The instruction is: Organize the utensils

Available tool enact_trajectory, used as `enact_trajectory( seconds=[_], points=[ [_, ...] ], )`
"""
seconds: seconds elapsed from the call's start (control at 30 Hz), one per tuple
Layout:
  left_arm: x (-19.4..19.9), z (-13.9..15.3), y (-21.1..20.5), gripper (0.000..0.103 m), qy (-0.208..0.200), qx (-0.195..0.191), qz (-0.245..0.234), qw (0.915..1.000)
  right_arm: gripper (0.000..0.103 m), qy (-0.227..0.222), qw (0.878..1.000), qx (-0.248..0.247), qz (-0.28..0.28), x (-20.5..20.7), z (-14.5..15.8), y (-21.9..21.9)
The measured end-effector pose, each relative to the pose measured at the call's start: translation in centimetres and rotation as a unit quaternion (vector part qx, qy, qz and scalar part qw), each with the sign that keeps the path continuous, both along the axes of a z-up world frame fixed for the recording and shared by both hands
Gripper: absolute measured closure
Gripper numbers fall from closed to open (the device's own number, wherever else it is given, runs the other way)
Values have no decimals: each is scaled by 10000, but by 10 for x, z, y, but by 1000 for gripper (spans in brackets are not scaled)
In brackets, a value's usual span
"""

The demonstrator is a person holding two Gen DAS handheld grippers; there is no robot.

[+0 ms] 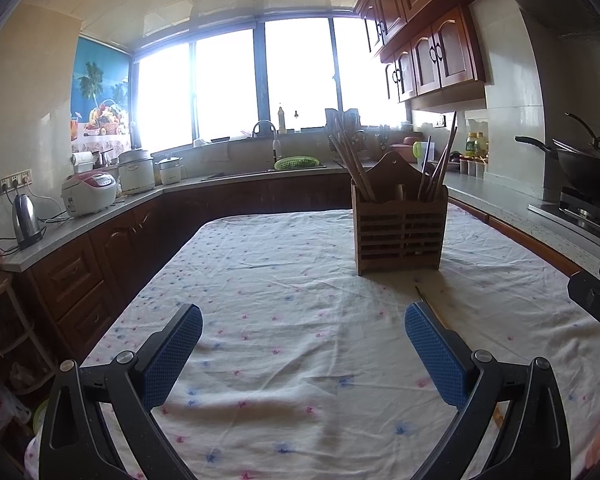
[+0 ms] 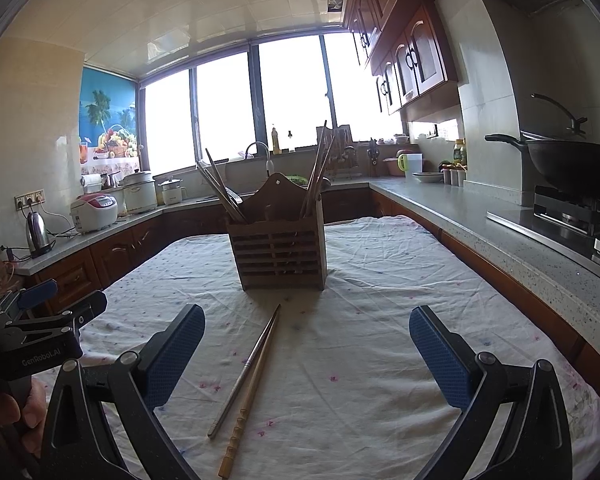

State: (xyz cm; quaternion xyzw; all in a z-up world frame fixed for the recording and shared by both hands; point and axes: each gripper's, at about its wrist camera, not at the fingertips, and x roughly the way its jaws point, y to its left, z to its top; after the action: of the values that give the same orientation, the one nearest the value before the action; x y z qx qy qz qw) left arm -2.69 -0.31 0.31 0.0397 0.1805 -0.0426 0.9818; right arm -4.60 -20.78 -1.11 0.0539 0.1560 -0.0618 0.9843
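Between the wide-spread fingers of our right gripper, a metal chopstick and a bamboo chopstick lie on the cloth-covered bench, tips pointing away toward the slatted wooden utensil holder. Our left gripper also gapes, holding nothing.

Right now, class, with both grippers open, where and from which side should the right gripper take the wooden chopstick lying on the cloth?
Grip the wooden chopstick around mid-shaft, from above, with the right gripper turned so its fingers straddle it crosswise. It lies flat on the tablecloth, so only a top-down pinch fits. The metal chopstick lies close alongside and meets it at the tips, so grip nearer the ridged end, where they spread apart.
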Motion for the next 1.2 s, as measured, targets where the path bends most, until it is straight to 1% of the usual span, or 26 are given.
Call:
enact_trajectory(
  seconds=[0.27,1.2],
  points=[
    [-2,-2,-4,1,-49,58,-36,10000,0,-33,10000,-16,48,0,5,5],
    [-1,0,-11,1,18,27,-66,10000,0,-58,10000,-20,60,-2,4,6]
  ],
)
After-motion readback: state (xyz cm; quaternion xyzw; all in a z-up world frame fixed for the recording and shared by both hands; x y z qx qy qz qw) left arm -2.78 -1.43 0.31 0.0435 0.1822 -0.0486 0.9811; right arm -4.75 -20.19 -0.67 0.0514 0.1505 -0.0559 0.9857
